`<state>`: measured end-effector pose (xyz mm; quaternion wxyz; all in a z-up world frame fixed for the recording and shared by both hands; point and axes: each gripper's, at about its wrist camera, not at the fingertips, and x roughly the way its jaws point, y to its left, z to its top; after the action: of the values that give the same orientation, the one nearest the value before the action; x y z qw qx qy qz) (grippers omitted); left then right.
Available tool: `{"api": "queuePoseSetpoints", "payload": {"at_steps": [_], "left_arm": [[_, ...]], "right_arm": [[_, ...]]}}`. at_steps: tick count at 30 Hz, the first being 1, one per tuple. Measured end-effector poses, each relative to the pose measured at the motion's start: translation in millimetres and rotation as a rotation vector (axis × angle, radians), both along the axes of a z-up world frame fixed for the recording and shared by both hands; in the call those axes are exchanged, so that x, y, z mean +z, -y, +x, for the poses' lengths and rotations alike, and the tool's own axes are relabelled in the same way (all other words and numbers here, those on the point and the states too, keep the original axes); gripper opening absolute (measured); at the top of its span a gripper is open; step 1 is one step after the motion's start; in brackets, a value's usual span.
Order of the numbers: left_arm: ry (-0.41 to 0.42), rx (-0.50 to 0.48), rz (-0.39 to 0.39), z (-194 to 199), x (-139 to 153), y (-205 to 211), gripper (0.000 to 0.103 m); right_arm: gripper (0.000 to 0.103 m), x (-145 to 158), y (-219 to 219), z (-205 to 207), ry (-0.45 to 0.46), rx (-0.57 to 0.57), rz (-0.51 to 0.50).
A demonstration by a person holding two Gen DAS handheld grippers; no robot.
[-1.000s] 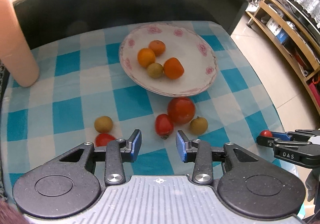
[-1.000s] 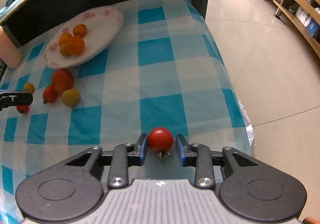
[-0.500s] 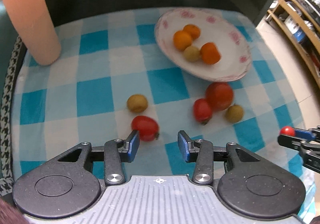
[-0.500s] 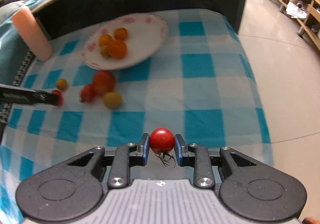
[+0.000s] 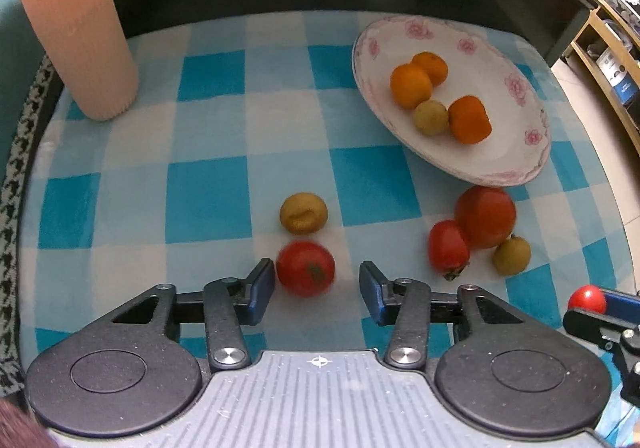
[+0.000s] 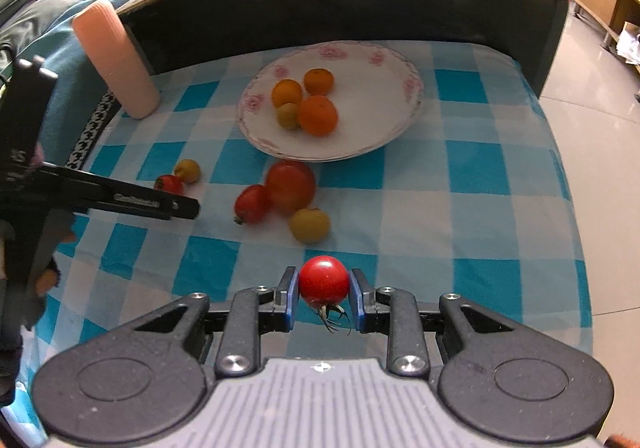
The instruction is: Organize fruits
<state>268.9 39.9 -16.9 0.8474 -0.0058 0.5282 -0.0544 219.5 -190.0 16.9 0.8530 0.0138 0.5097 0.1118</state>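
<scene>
A white floral plate (image 5: 520, 152) (image 6: 360, 152) holds three oranges and a small yellow-green fruit. My left gripper (image 5: 317, 288) is open, with a red tomato (image 5: 306, 268) on the cloth between its fingers, close to the left one. A yellow-brown fruit (image 5: 303, 213) lies just beyond. A big tomato (image 5: 486, 216), a smaller red one (image 5: 448, 250) and a yellow fruit (image 5: 512, 255) lie in front of the plate. My right gripper (image 6: 324, 290) is shut on a small red tomato (image 6: 323, 278), held above the cloth.
A ribbed pink cylinder (image 5: 68, 20) stands at the back left of the blue-checked cloth (image 5: 208, 176). A dark raised wall (image 6: 360, 4) runs behind the cloth. The cloth's right edge drops to a tiled floor (image 6: 600, 96), with shelves (image 5: 612, 48) beyond.
My left gripper has moved left and forward, and the red tomato now lies between its fingers. My right gripper has carried its small tomato toward the plate.
</scene>
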Motion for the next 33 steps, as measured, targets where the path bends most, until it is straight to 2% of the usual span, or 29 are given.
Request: {"api": "queuePoseSetpoints", "payload": {"at_steps": [3, 8, 14, 25, 29, 33], "left_arm": [[-0.004, 0.017, -0.008, 0.8, -0.9, -3.0, 0.053], [-0.013, -0.019, 0.010, -6.2, 1.0, 3.7, 0.053], [-0.015, -0.015, 0.013, -13.5, 3.0, 0.0, 0.054], [-0.004, 0.003, 0.012, -3.6, -4.0, 4.7, 0.055], [0.001, -0.001, 0.041, -7.1, -4.7, 6.2, 0.044], [0.005, -0.009, 0.045, -9.9, -5.1, 6.9, 0.042]], "right_arm": [[0.040, -1.3, -3.0, 1.5, -0.003, 0.006, 0.000], [0.040, -1.5, -4.5, 2.4, -0.004, 0.013, 0.004], [0.040, -1.4, -2.2, 2.4, -0.008, 0.007, 0.008], [0.040, -2.5, -11.2, 3.2, -0.009, 0.025, 0.004], [0.040, -3.4, -13.9, 4.5, -0.009, 0.031, 0.003], [0.040, -1.6, -13.6, 5.0, 0.006, 0.025, -0.001]]}}
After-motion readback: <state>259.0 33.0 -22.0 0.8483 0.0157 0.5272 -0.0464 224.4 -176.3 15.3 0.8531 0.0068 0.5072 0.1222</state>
